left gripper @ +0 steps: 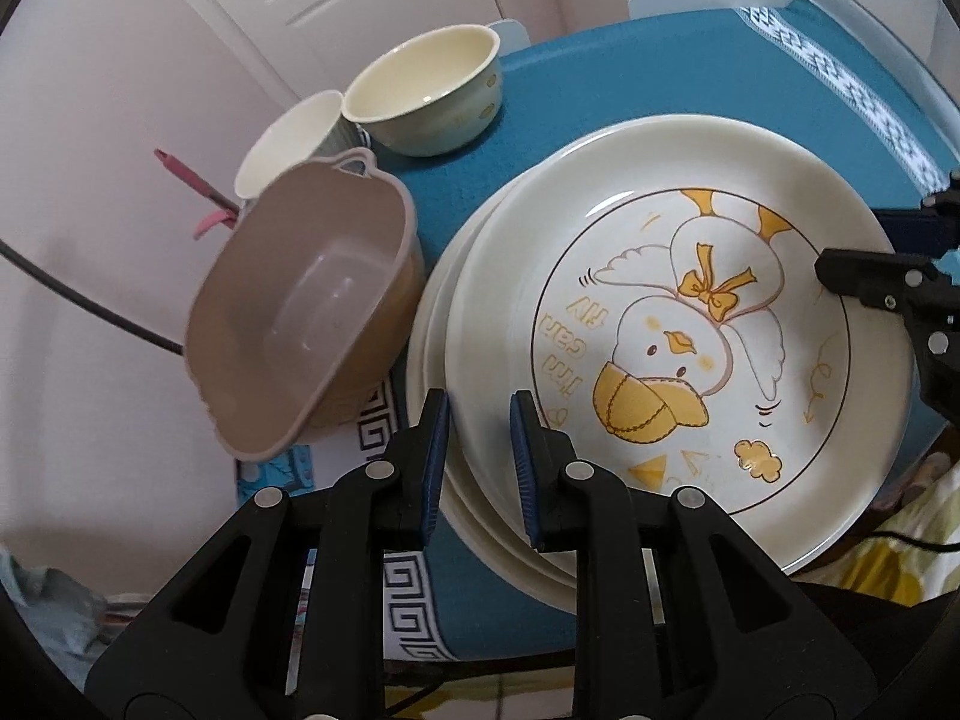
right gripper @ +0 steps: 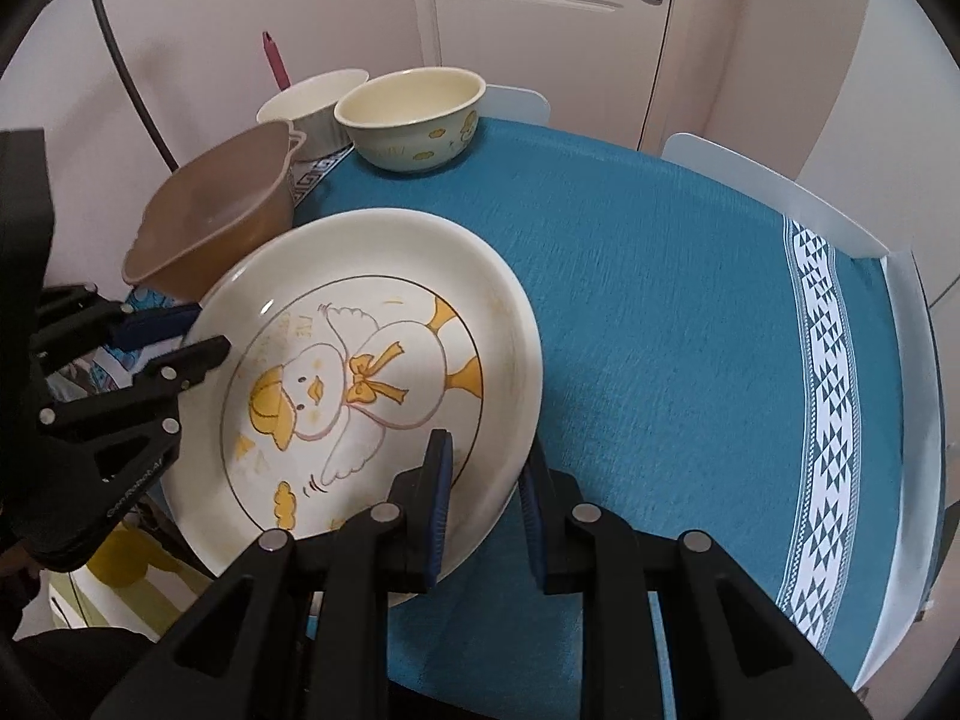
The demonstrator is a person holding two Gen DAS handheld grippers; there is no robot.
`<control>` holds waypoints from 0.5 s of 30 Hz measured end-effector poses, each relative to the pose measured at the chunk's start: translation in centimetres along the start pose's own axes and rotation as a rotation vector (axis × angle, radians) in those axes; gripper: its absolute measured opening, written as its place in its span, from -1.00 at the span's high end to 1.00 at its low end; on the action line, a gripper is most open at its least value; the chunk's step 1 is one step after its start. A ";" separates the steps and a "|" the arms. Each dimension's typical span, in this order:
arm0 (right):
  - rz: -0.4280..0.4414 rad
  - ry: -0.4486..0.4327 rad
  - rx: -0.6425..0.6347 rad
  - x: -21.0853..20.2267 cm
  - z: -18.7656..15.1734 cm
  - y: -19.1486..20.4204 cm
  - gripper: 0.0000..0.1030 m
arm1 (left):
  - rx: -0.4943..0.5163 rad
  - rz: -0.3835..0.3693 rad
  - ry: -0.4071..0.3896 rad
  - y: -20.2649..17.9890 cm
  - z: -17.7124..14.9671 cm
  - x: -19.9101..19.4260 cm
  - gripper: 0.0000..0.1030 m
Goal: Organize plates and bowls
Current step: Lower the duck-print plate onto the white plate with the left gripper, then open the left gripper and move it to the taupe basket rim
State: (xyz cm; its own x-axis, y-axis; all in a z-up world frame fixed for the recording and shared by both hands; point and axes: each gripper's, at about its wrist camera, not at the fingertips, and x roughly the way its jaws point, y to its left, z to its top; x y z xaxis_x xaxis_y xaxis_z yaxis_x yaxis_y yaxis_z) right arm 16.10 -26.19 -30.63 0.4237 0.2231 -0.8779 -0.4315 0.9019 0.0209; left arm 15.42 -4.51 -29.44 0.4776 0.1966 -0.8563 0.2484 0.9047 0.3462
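Observation:
A cream plate with a yellow duck drawing (left gripper: 690, 324) lies on top of a stack of plates (left gripper: 432, 360) on the blue tablecloth; it also shows in the right wrist view (right gripper: 372, 372). My left gripper (left gripper: 480, 468) straddles the near rim of the stack, one finger on each side. My right gripper (right gripper: 486, 510) straddles the duck plate's opposite rim, and its fingers (left gripper: 864, 276) show in the left view. Whether either pair of pads touches the plate is unclear. A tan plastic bowl (left gripper: 306, 312), a pale yellow bowl (left gripper: 426, 96) and a white ribbed bowl (left gripper: 288, 138) stand at the table's far left.
The blue tablecloth (right gripper: 660, 312) with a white patterned border (right gripper: 822, 420) stretches to the right. White chair backs (right gripper: 780, 192) stand behind the table. A white door (right gripper: 540, 18) and a pink-handled tool (right gripper: 273, 60) are beyond.

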 end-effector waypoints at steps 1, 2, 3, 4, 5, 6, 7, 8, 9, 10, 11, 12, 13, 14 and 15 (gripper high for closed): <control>-0.014 0.000 -0.011 0.1 0.0 0.2 0.61 | 0.007 0.011 -0.003 -0.1 -0.1 0.0 0.64; -0.022 0.002 -0.017 0.1 0.0 0.3 0.61 | 0.012 0.019 -0.006 -0.2 -0.2 0.0 0.64; -0.029 0.002 -0.023 0.2 0.1 0.4 0.61 | 0.016 0.029 -0.008 -0.2 -0.2 0.0 0.64; -0.035 0.004 -0.029 0.2 0.2 0.4 0.61 | 0.017 0.037 -0.008 -0.2 -0.3 0.0 0.64; -0.039 0.006 -0.036 0.2 0.2 0.5 0.61 | 0.014 0.037 -0.006 -0.1 -0.2 -0.1 0.64; -0.041 0.005 -0.040 0.2 0.2 0.5 0.61 | 0.008 0.032 -0.006 -0.1 -0.2 -0.1 0.64; -0.047 0.006 -0.045 0.3 0.3 0.6 0.61 | 0.007 0.032 -0.005 0.0 -0.3 -0.1 0.64; -0.052 0.008 -0.049 0.3 0.3 0.7 0.61 | 0.007 0.034 -0.006 0.0 -0.3 -0.1 0.64; -0.053 0.009 -0.050 0.3 0.3 0.7 0.61 | 0.008 0.036 -0.006 0.0 -0.3 -0.1 0.64; -0.052 0.010 -0.049 0.4 0.4 0.7 0.61 | 0.007 0.034 -0.006 0.0 -0.3 -0.1 0.64; -0.052 0.009 -0.049 0.4 0.4 0.7 0.61 | 0.005 0.032 -0.005 0.0 -0.3 -0.1 0.64; -0.052 0.009 -0.050 0.4 0.3 0.7 0.61 | 0.000 0.027 -0.004 0.1 -0.4 -0.2 0.64; -0.051 0.009 -0.050 0.4 0.3 0.7 0.61 | -0.005 0.021 -0.002 0.2 -0.4 -0.2 0.64; -0.045 0.009 -0.045 0.4 0.3 0.6 0.61 | -0.008 0.011 0.003 0.3 -0.3 -0.2 0.64; -0.038 0.009 -0.036 0.3 0.3 0.5 0.61 | -0.021 -0.012 0.014 0.6 -0.2 -0.2 0.64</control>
State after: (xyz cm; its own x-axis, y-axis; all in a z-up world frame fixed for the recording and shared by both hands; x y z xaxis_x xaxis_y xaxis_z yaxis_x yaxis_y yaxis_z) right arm 16.32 -25.57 -30.76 0.4330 0.1858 -0.8820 -0.4438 0.8957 -0.0292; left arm 15.36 -3.93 -29.12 0.4631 0.1904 -0.8656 0.2363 0.9148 0.3276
